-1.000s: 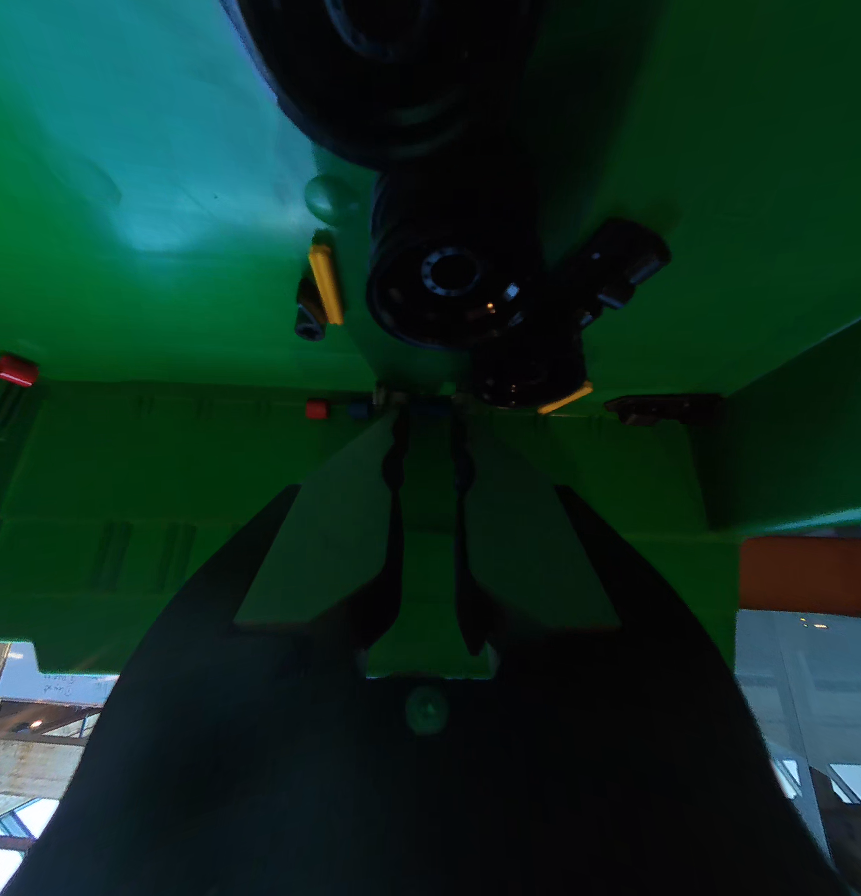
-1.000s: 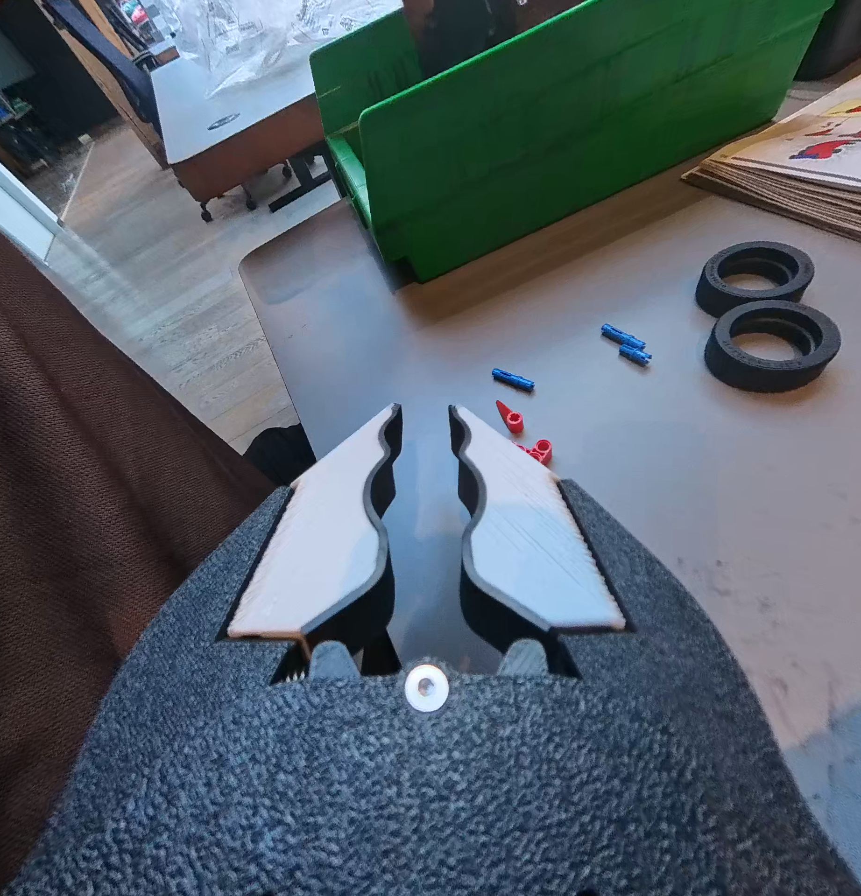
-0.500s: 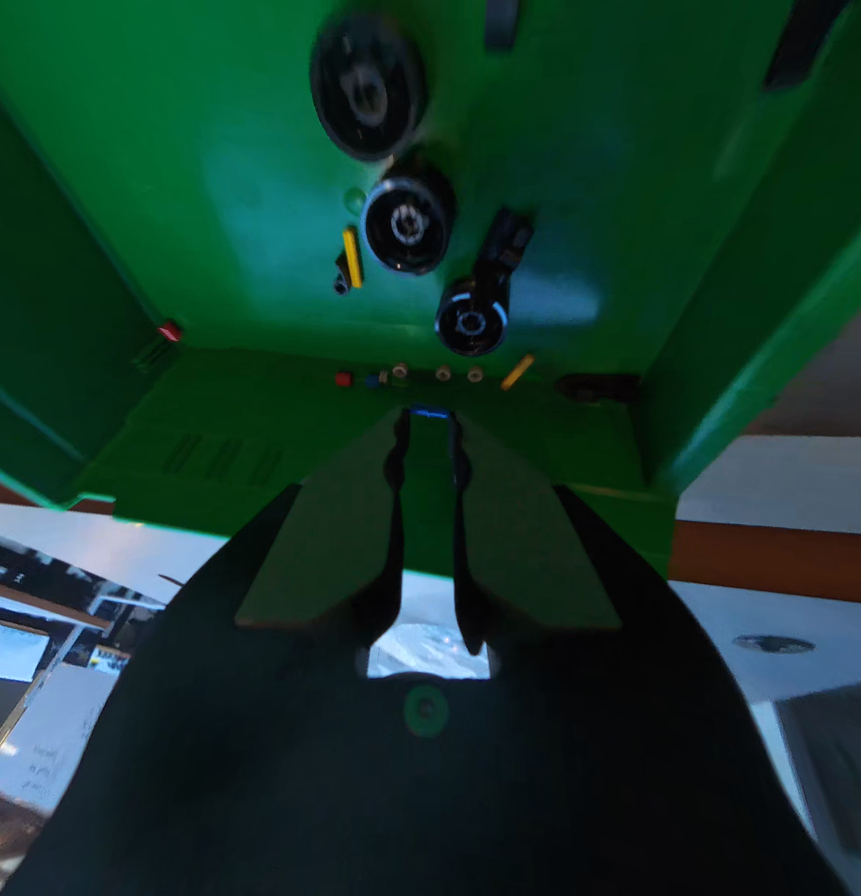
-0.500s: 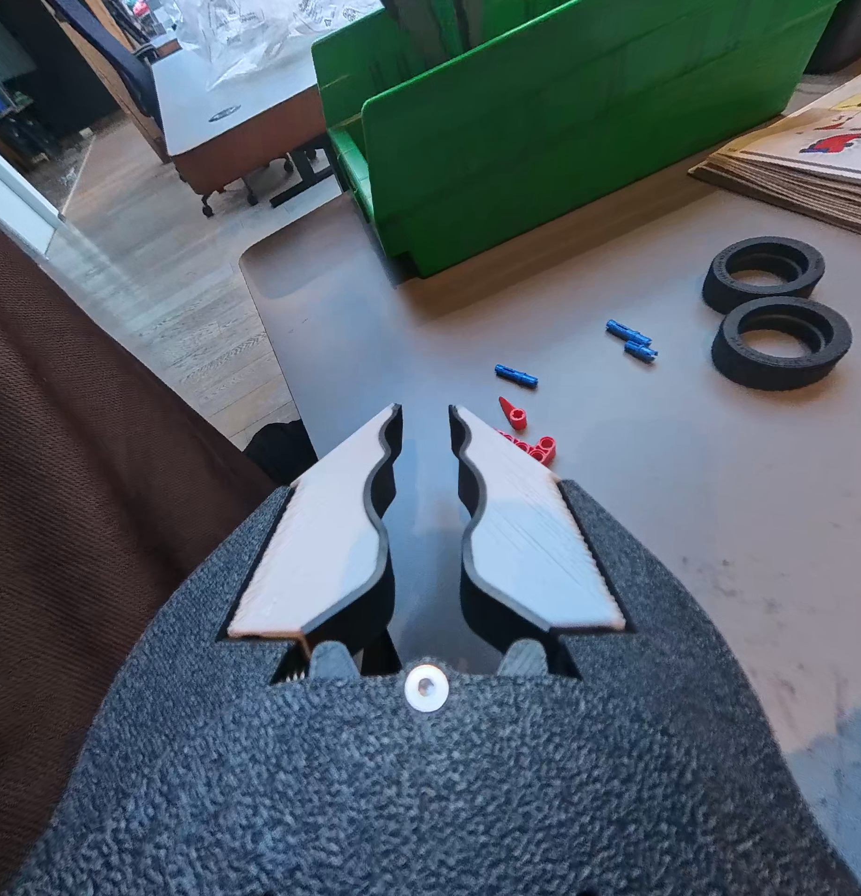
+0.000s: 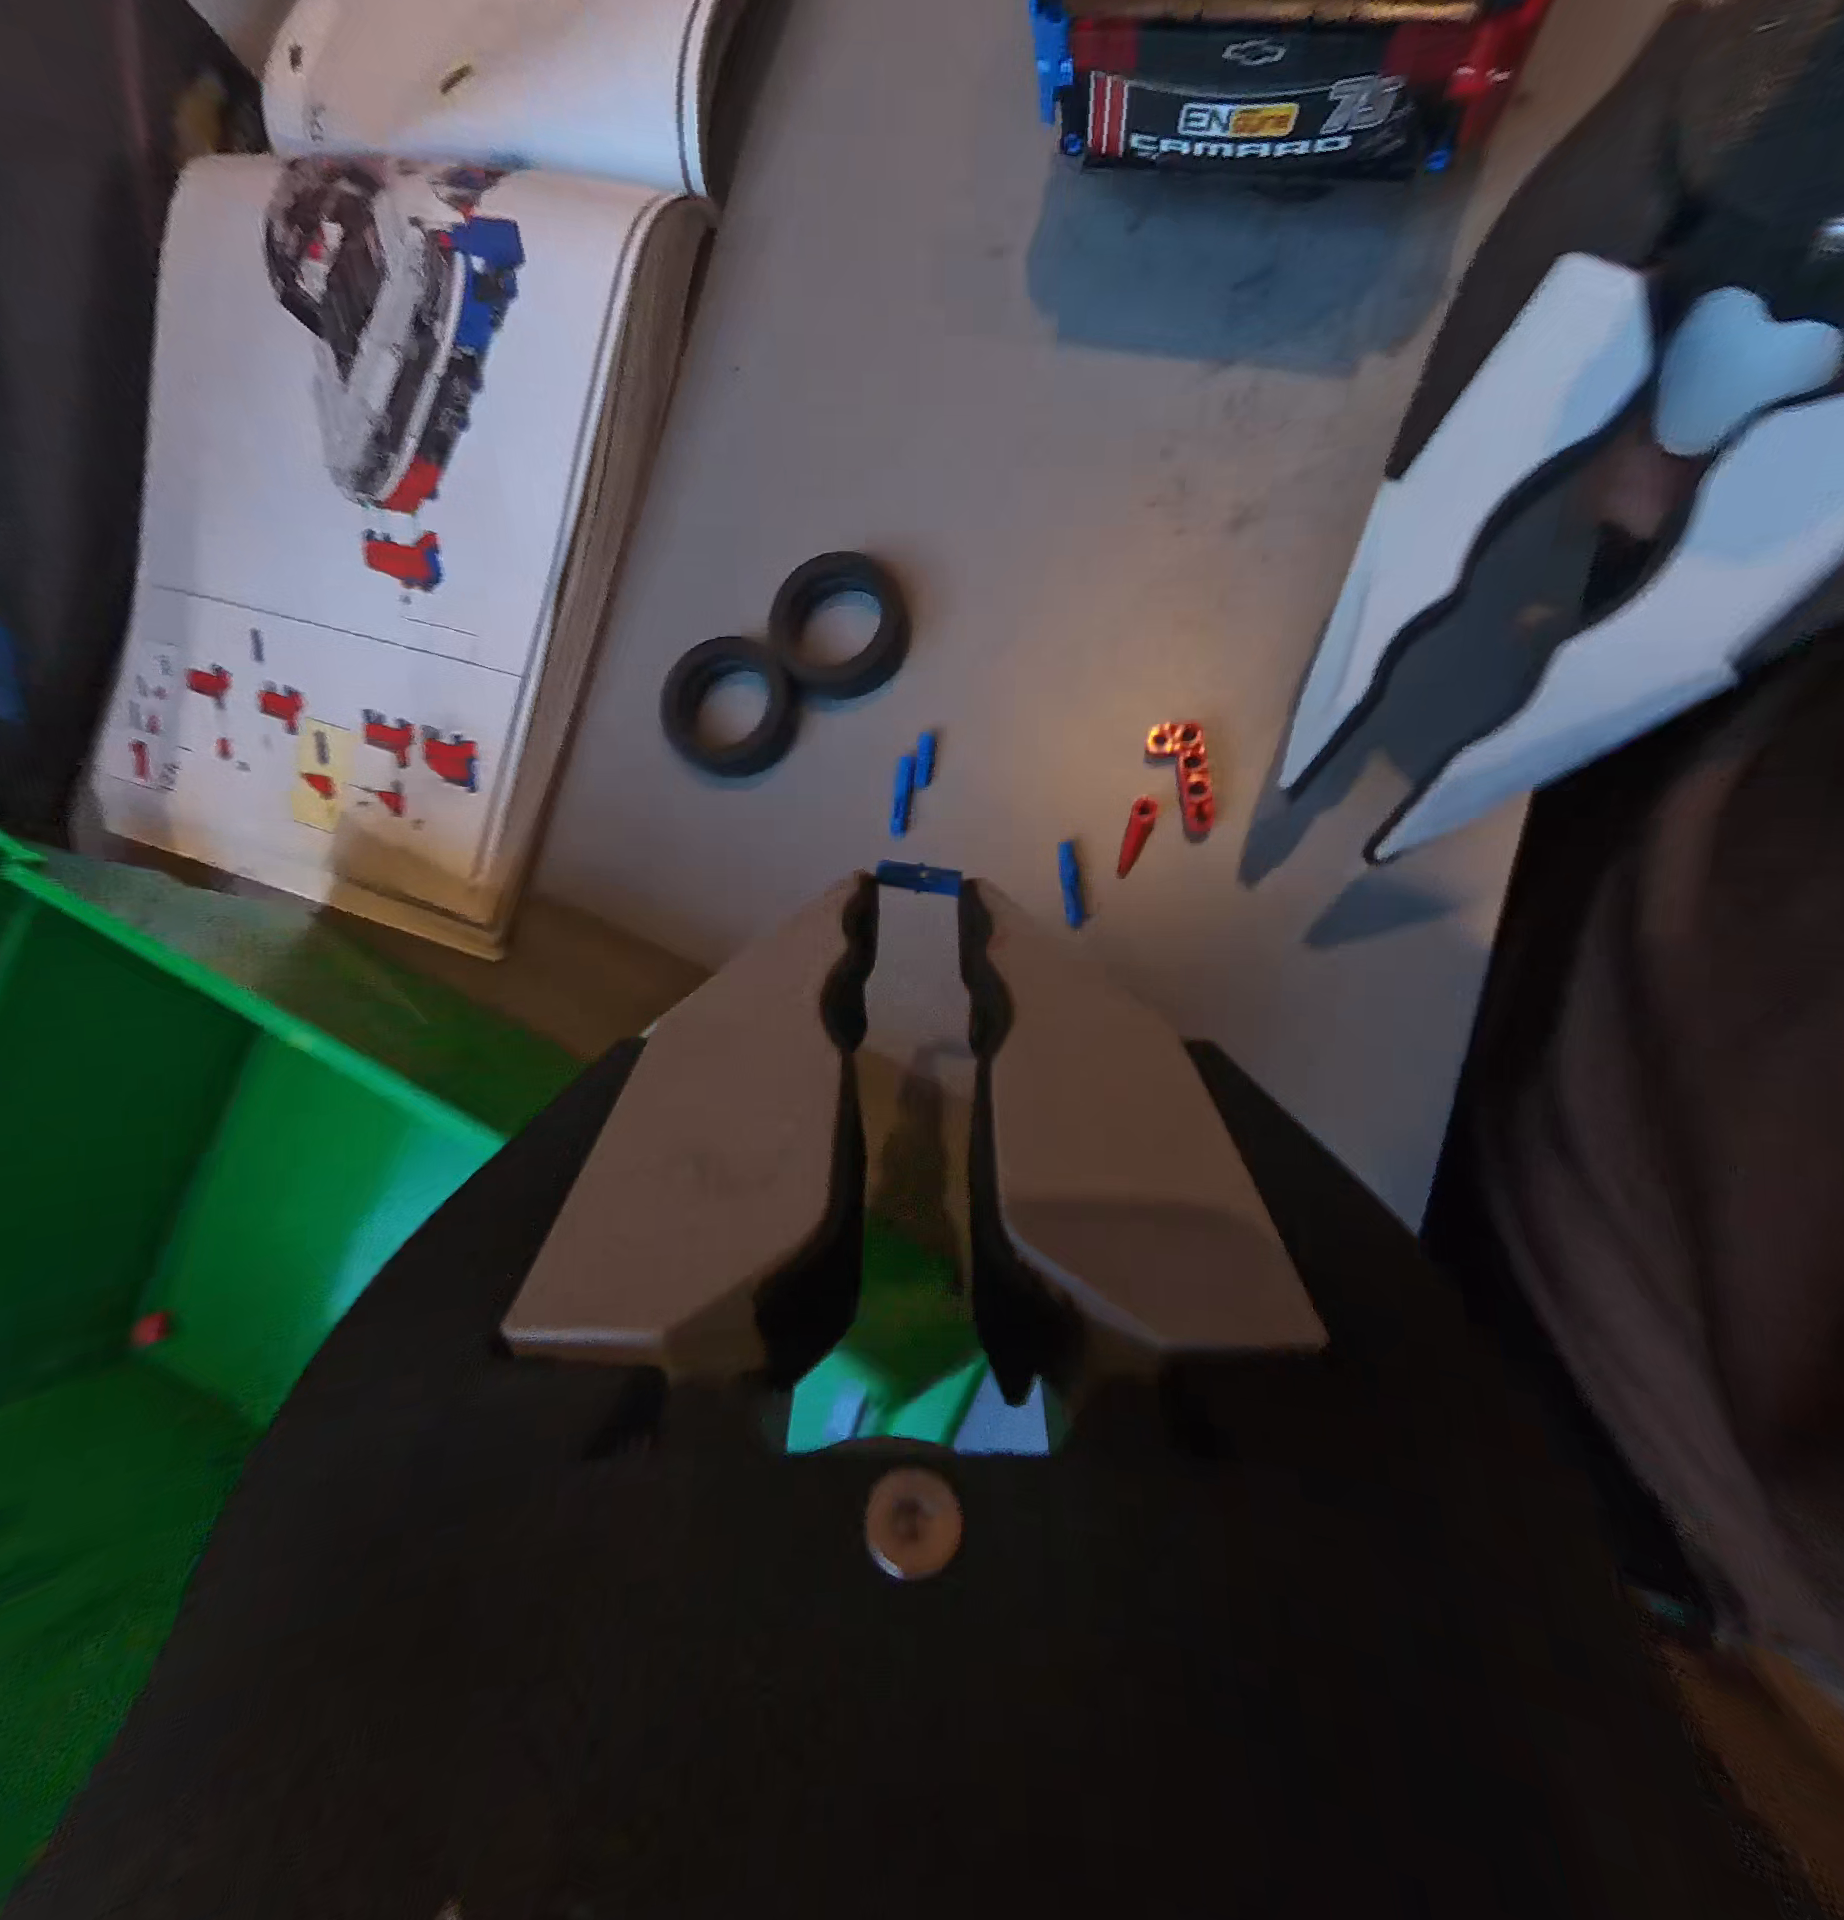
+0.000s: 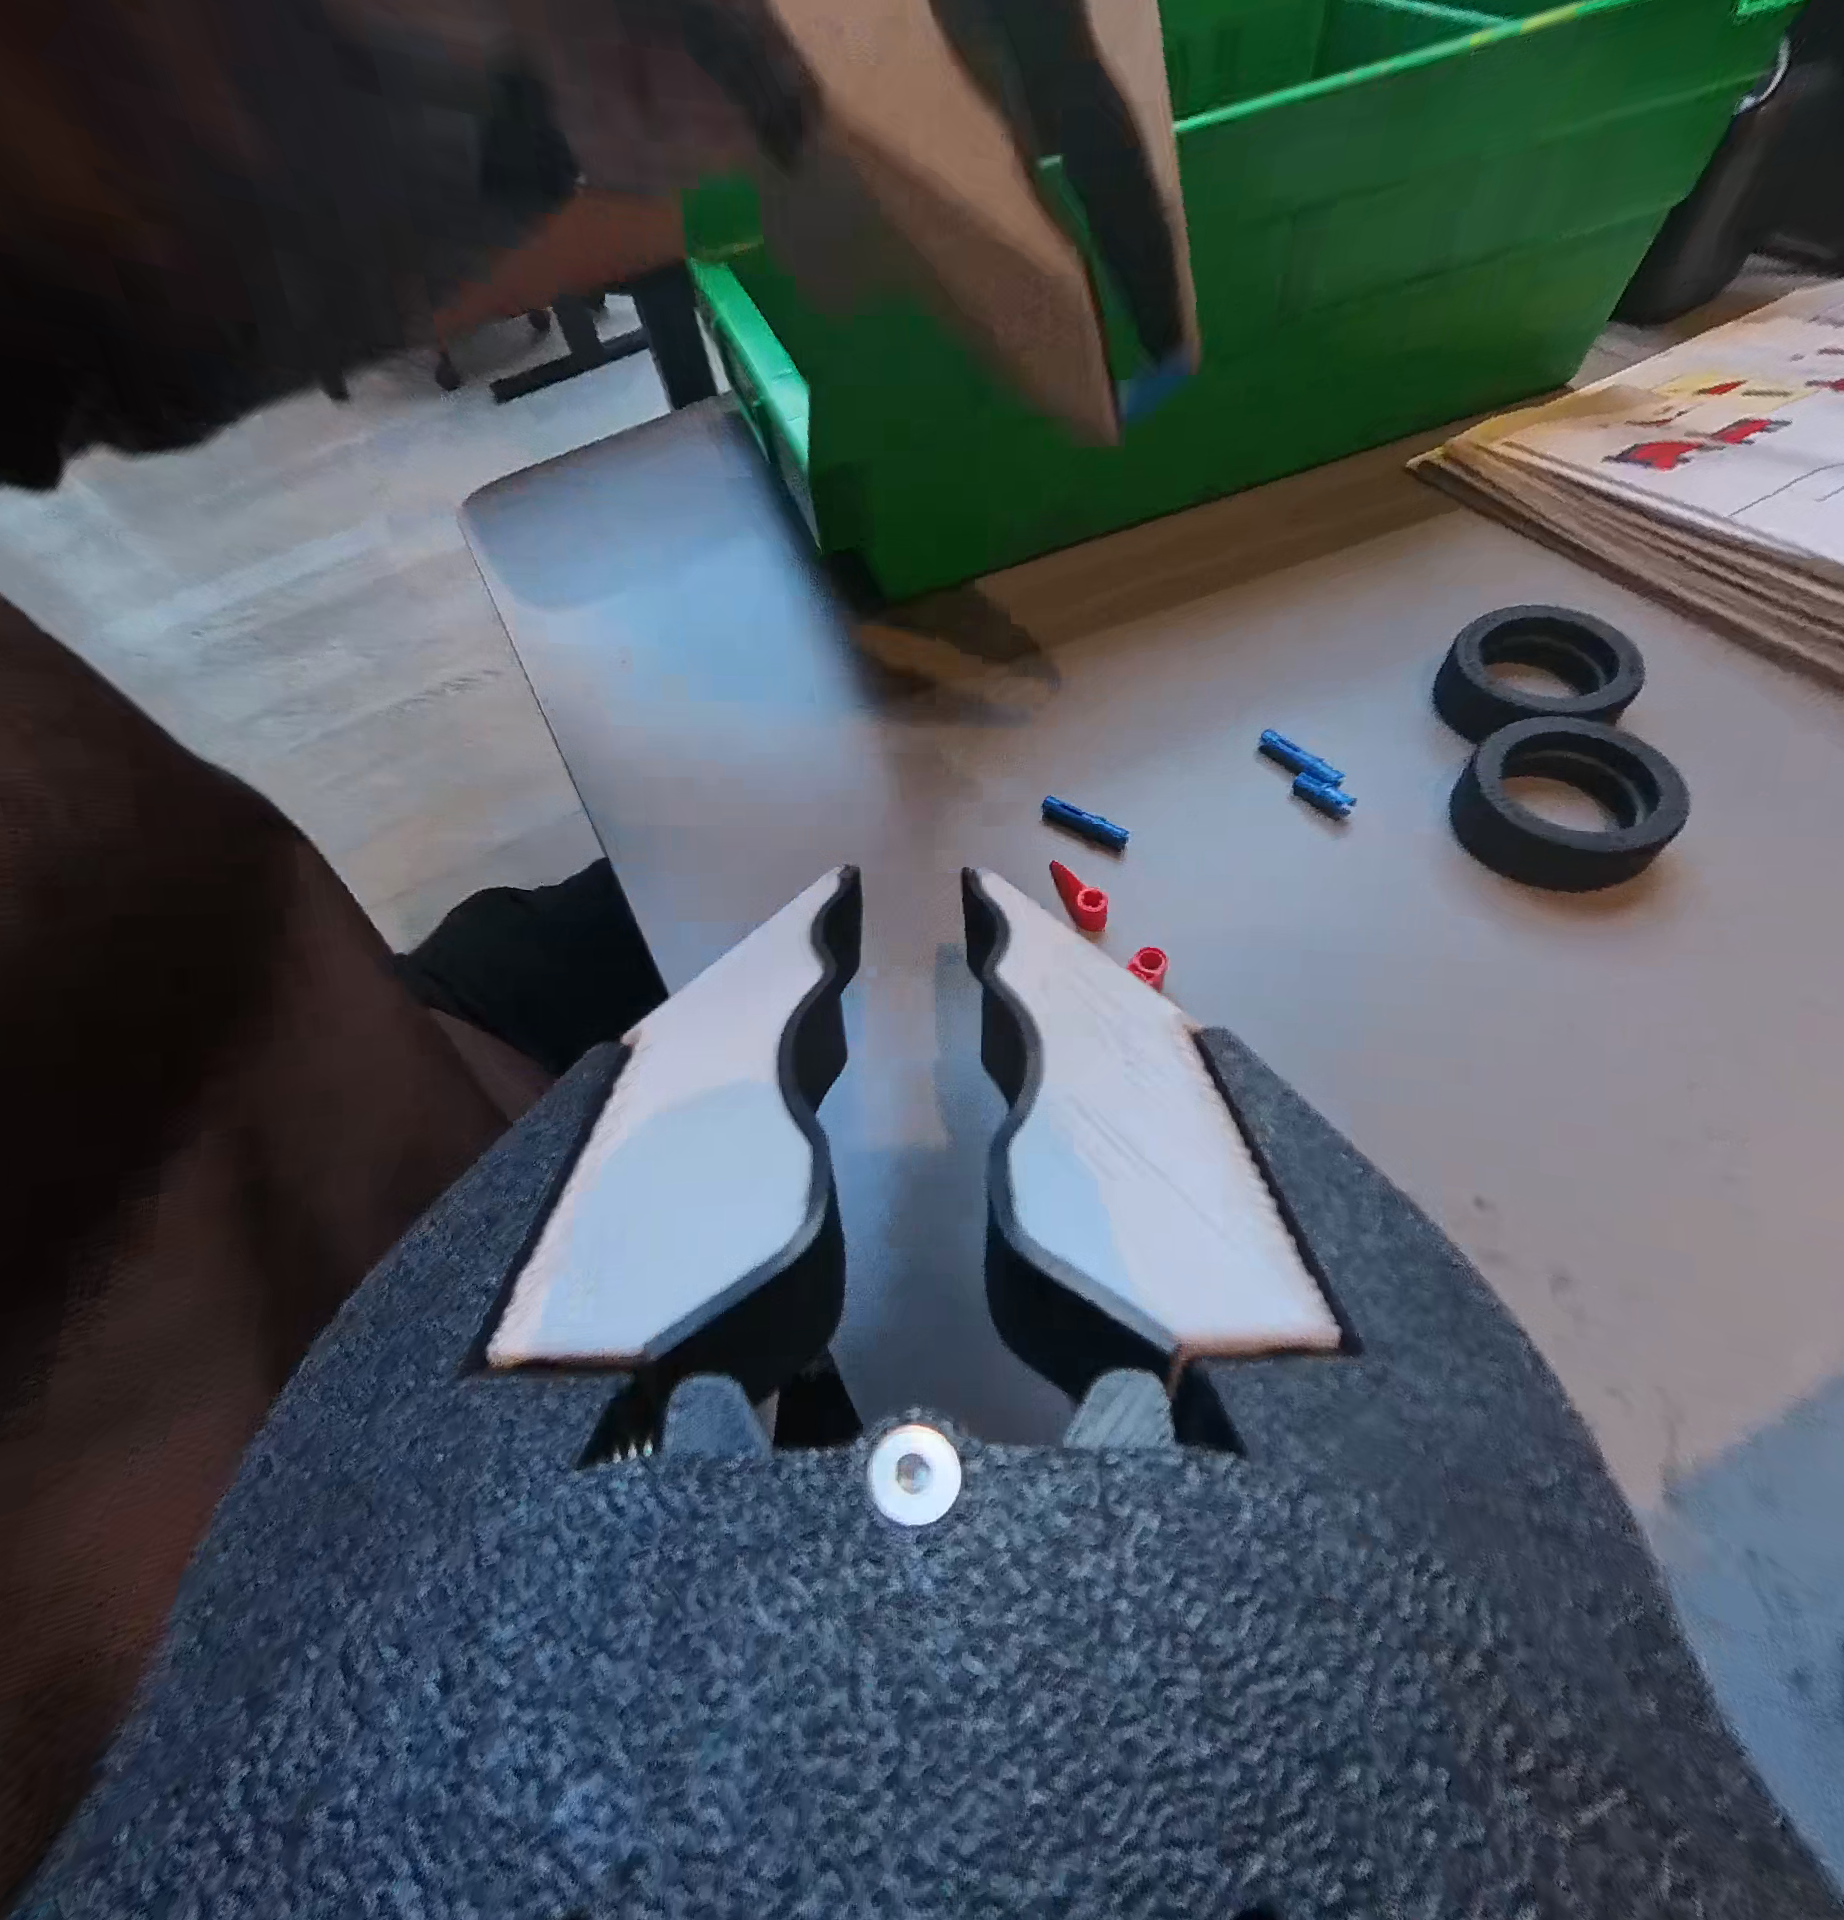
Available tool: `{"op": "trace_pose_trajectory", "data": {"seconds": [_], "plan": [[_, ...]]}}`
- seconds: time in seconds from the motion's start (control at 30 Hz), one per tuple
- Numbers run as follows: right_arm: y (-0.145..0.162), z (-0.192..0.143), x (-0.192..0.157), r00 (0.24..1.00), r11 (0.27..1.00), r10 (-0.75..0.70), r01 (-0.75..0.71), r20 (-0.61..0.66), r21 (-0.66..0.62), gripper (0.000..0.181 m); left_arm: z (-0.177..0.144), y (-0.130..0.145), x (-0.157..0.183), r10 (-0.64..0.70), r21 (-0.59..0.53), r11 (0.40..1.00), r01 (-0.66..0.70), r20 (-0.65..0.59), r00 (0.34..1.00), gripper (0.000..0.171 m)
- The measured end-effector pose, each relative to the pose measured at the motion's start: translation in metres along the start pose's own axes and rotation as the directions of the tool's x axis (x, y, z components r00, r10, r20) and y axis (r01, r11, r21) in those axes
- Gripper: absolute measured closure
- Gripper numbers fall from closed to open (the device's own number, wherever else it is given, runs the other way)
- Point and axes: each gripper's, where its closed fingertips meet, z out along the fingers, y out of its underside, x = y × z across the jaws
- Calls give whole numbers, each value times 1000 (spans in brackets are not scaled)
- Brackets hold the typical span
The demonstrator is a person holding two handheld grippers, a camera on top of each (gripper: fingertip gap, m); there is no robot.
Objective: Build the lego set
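My left gripper (image 5: 918, 885) is shut on a small blue pin (image 5: 902, 875), held crosswise at its fingertips above the table. It shows blurred in the right wrist view (image 6: 1136, 405), in front of the green bin. My right gripper (image 6: 910, 883) is open and empty, low over the table; it also shows at the right of the left wrist view (image 5: 1331, 821). On the table lie three loose blue pins (image 5: 913, 779), a red pointed piece (image 5: 1136, 836), a red L-shaped beam (image 5: 1188, 764) and two black tyres (image 5: 783, 665). The beam (image 6: 1146, 964) is partly hidden behind my right finger.
A green bin (image 5: 118, 1195) stands at the left, with a small red part in it. An open instruction booklet (image 5: 357, 520) lies beyond it. A partly built car (image 5: 1250, 94) sits at the far end of the table. A brown sleeve fills the right edge. The tips of one gripper are about 10 centimeters away from the tips of the other. The right tips stand about 5 centimeters off the red pointed piece (image 5: 1136, 836). It is also in sight in the right wrist view (image 6: 1078, 883).
My left gripper has come up out of the green bin with the blue pin and swung over the table. My right gripper has hardly moved.
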Motion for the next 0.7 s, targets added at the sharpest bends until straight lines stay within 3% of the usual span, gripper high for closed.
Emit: {"op": "trace_pose_trajectory", "data": {"seconds": [0.1, 0.2, 0.43, 0.7], "plan": [[-3, -7, 2, 998, 999, -44, 45, -34, 3, 163, 34, -4, 30, -38, 21, 999, 40, -58, 998, 159], [-7, -16, 2, 996, 998, -65, 65, -58, 6, 162, 63, 9, 29, -59, -70, 996, 60, 22, 998, 158], [-5, -32, 3, 992, 997, -80, 81, -97, 3, 162, 81, 6, 13, -150, -91, 981, 171, 201, 968, 159], [-1, -35, 6, 992, 998, -71, 70, -107, -6, 162, 94, 17, 22, -284, -76, 952, 296, 139, 949, 156]]}}
